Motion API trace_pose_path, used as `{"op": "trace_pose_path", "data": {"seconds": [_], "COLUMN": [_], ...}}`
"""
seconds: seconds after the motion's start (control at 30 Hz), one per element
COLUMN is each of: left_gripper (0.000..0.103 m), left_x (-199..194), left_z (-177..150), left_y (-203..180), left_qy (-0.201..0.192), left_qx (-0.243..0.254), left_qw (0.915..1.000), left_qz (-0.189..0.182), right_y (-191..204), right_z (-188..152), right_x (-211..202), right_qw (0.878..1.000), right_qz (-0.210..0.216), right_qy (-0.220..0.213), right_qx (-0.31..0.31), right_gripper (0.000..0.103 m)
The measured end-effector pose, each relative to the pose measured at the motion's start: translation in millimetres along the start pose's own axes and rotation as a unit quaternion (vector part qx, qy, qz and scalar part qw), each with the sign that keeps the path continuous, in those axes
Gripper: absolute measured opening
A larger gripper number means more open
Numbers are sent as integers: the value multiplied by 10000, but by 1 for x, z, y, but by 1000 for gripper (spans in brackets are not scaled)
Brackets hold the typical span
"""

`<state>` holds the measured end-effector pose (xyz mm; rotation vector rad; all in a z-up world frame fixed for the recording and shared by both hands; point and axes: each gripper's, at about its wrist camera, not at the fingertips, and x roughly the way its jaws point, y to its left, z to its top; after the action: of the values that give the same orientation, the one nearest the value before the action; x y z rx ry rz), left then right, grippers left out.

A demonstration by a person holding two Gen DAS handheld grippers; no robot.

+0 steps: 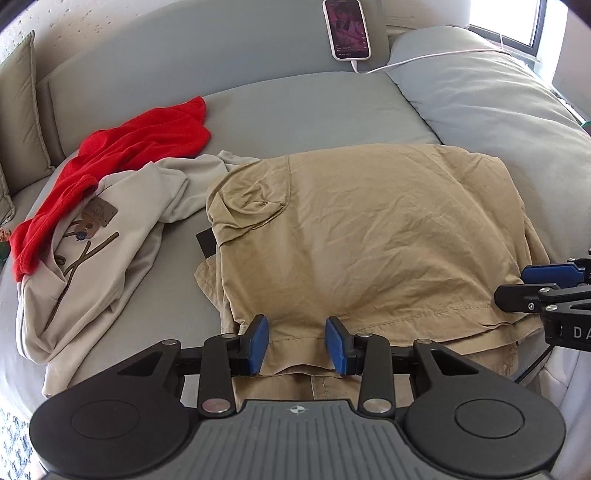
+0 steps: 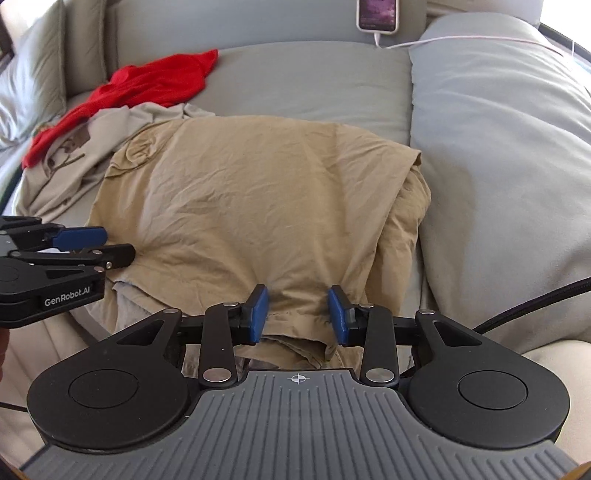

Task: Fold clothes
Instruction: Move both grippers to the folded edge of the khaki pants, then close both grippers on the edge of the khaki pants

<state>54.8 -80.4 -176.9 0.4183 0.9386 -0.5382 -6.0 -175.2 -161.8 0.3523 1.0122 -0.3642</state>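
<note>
Tan garment [image 1: 369,229] lies partly folded on the bed [image 1: 303,107], both the left hand-held gripper [image 1: 297,341] and right hand-held gripper [image 2: 298,314] released over its near hem; red garment [image 1: 122,151] and beige shirt [image 1: 110,236] remain unfolded

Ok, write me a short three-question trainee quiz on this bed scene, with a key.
1. True or false: both the left gripper and the right gripper stand open over the near hem of the wrinkled khaki cotton garment.
2. Which lies partly on top of the pale beige printed shirt? A) crumpled red fleece garment B) white-cased smartphone C) grey pillow
3. Fill in: a white charging ____ runs from the smartphone across the grey pillow.

Key: 1 true; 2 A; 3 cable.
</note>
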Motion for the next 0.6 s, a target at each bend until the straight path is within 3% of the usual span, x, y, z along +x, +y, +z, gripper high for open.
{"op": "trace_pose_path", "data": {"seconds": [0.17, 0.33, 0.5, 0.6], "left_gripper": [35, 36, 37, 38], "left_x": [-11, -31, -44, -48], "left_z": [-9, -14, -9, -6], "left_y": [0, 4, 11, 14], "left_qy": [13, -58, -228, -304], "left_qx": [7, -82, -229, -280], "left_qw": [10000, 9998, 9993, 9990], "left_qz": [-68, -165, -167, -156], "right_y": [-7, -12, -23, -29], "right_z": [-7, -10, -9, -5], "right_x": [-12, -33, -57, -67], "right_qw": [9997, 9985, 9967, 9961], "right_qz": [138, 331, 480, 469], "right_qy": [97, 216, -59, -218], "right_qx": [149, 371, 654, 714], "right_gripper": [38, 49, 60, 60]}}
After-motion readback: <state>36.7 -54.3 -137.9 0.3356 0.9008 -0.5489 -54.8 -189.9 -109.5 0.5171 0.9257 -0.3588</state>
